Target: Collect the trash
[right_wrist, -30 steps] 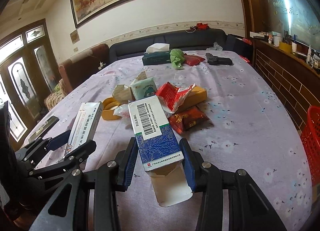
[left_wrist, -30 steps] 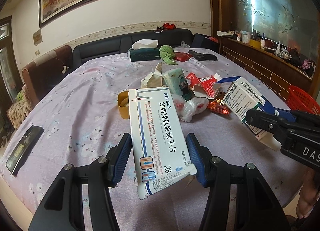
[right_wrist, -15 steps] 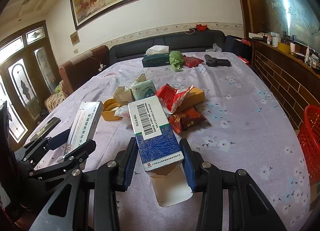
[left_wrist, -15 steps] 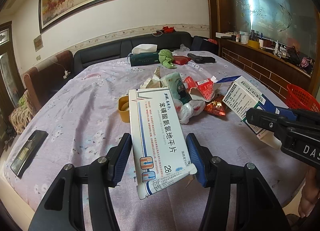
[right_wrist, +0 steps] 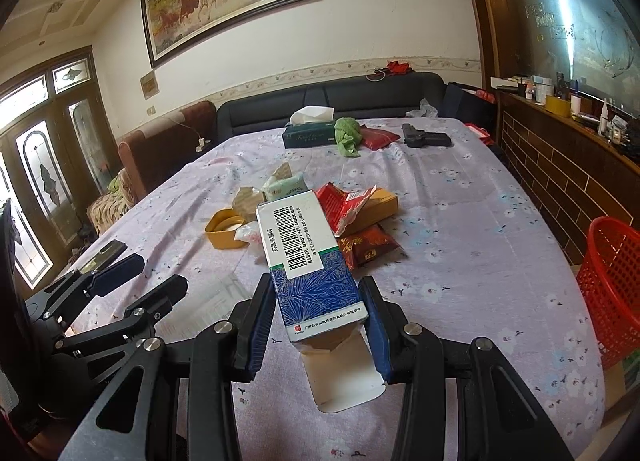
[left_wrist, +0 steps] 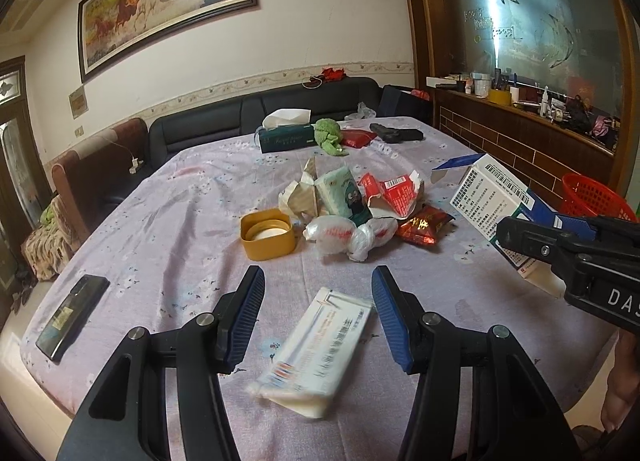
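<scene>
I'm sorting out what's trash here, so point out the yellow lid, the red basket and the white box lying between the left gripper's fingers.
yellow lid [left_wrist: 267,234], left wrist view, front wall.
red basket [right_wrist: 612,285], right wrist view, mesh side.
white box [left_wrist: 320,345], left wrist view, blurred top face.

We see a pale lilac tablecloth [left_wrist: 168,221] sprinkled with small white and dark flowers. On it lie a white box [left_wrist: 316,349] with blue and red print, a mustard yellow lid [left_wrist: 267,234], red wrappers [left_wrist: 394,193] and a dark green tissue box [left_wrist: 286,139]. Another box [right_wrist: 310,261] is white with a blue leaf pattern. A basket [right_wrist: 612,285] is bright red.
</scene>
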A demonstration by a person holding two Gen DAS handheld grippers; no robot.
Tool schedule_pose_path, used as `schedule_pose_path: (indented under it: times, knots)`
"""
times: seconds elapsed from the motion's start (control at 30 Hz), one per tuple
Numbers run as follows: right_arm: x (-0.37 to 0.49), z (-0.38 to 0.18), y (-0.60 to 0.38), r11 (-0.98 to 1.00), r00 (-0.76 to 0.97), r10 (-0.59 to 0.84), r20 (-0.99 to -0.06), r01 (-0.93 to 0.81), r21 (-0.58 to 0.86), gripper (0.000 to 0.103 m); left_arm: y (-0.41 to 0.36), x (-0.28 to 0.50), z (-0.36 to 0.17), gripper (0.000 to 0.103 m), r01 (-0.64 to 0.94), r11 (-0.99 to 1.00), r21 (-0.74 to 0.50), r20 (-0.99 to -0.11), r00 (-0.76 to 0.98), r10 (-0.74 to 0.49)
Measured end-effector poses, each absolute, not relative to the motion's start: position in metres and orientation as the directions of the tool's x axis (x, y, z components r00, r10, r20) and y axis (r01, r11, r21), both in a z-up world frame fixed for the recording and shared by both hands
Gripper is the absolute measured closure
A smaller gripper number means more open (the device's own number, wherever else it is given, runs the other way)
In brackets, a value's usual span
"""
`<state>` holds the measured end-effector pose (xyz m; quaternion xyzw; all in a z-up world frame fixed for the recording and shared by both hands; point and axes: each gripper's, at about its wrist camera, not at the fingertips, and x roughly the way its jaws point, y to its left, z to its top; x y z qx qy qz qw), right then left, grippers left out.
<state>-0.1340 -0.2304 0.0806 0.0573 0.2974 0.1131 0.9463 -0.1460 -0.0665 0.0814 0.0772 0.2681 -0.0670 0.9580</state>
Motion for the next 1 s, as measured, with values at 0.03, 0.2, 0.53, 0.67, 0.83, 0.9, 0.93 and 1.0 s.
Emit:
schedule_pose_path:
  times: [0.03,0.2,0.53,0.67,0.83,0.9,0.93,1.0]
  knots:
    - [-0.136,0.082,-0.231,0.968,0.800,0.246,-0.548,-0.178,0.175,0.057,-0.067,-0.147,0.082,0.048,0.172,0.979,0.112,-0.523,0.847,-0.089]
    - [-0.136,0.082,-0.235,0.969,0.800,0.244,-0.549,-0.173,0.179,0.057,-0.066,-0.145,0.079,0.051,0.180,0.978,0.109,-0.540,0.836,-0.094]
    - [-0.132,0.075,-0.245,0.966,0.790,0.246,-0.562,-0.153,0.207,0.057,-0.006,-0.107,0.061,0.045,0.188,0.963,-0.196,-0.695,0.666,-0.271]
    - [-0.131,0.072,-0.248,0.964,0.785,0.251,-0.566,-0.150,0.219,0.057,-0.010,-0.101,0.050,0.039,0.202,0.947,-0.251,-0.727,0.607,-0.323]
    - [-0.133,0.073,-0.251,0.963,0.787,0.254,-0.563,-0.151,0.224,0.057,-0.043,-0.108,0.043,0.036,0.337,0.937,-0.091,-0.770,0.572,-0.281]
    - [-0.134,0.074,-0.252,0.963,0.788,0.253,-0.561,-0.149,0.225,0.057,-0.050,-0.109,0.038,0.035,0.346,0.938,-0.018,-0.782,0.580,-0.230]
    - [-0.134,0.074,-0.253,0.963,0.788,0.254,-0.561,-0.150,0.226,0.057,-0.050,-0.108,0.035,0.035,0.343,0.939,-0.005,-0.787,0.578,-0.215]
    - [-0.134,0.074,-0.254,0.962,0.787,0.255,-0.562,-0.148,0.229,0.057,-0.045,-0.104,0.029,0.035,0.330,0.944,-0.002,-0.795,0.572,-0.201]
